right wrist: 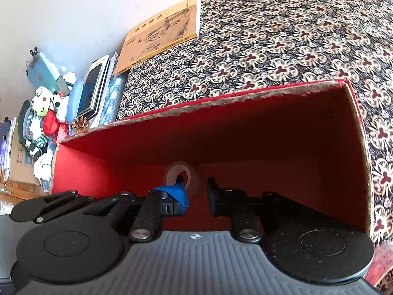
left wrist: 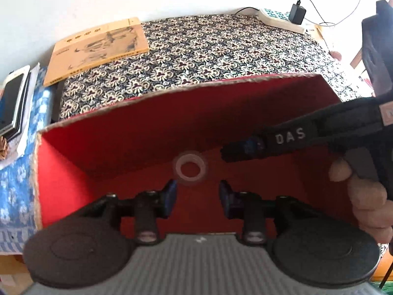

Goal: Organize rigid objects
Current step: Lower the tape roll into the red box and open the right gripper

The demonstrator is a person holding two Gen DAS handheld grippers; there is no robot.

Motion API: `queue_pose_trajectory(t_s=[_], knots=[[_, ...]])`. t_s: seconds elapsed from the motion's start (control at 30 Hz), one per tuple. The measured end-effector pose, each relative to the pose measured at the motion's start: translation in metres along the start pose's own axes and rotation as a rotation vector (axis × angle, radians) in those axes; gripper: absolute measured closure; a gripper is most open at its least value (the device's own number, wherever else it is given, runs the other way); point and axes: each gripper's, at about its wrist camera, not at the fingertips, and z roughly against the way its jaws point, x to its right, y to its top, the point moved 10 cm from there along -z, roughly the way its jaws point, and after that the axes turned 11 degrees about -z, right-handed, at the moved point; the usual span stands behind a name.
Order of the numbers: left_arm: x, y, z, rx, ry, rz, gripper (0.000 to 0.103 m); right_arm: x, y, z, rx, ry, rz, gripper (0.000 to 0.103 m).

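An open red cardboard box (left wrist: 147,127) stands on a flower-patterned tablecloth (left wrist: 221,49). On the box floor lies a clear tape roll (left wrist: 189,168), flat. My left gripper (left wrist: 197,194) hovers over the box, open, with the roll just beyond its fingertips. My right gripper (left wrist: 227,152) reaches in from the right, held by a person's hand (left wrist: 363,196). In the right wrist view the right gripper (right wrist: 196,191) is open inside the box (right wrist: 221,100). Nothing sits between its fingers. The tape roll (right wrist: 170,175) lies just past its left fingertip, which partly hides it.
A tan book (left wrist: 98,46) lies on the cloth behind the box, against the wall. At the far right sits a power strip (left wrist: 280,21) with a black adapter (left wrist: 297,13). Left of the box are a stacked phone (right wrist: 93,86), a pine cone (right wrist: 79,124) and plush toys (right wrist: 44,103).
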Motion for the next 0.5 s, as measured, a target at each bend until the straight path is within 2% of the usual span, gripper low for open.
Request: queue_pose_trajectory(t_s=[0.13, 0.3, 0.5], knots=[[-0.003, 0.0, 0.005, 0.011, 0.071, 0.009, 0.064, 0.002, 0.0, 0.008, 0.02, 0.015, -0.012, 0.1], [-0.006, 0.004, 0.029, 0.056, 0.174, 0.024, 0.05, -0.004, 0.003, 0.036, 0.121, 0.019, 0.033, 0.1], [-0.005, 0.006, 0.059, 0.101, 0.295, 0.049, 0.045, -0.003, -0.005, 0.07, 0.206, 0.024, 0.066, 0.1]])
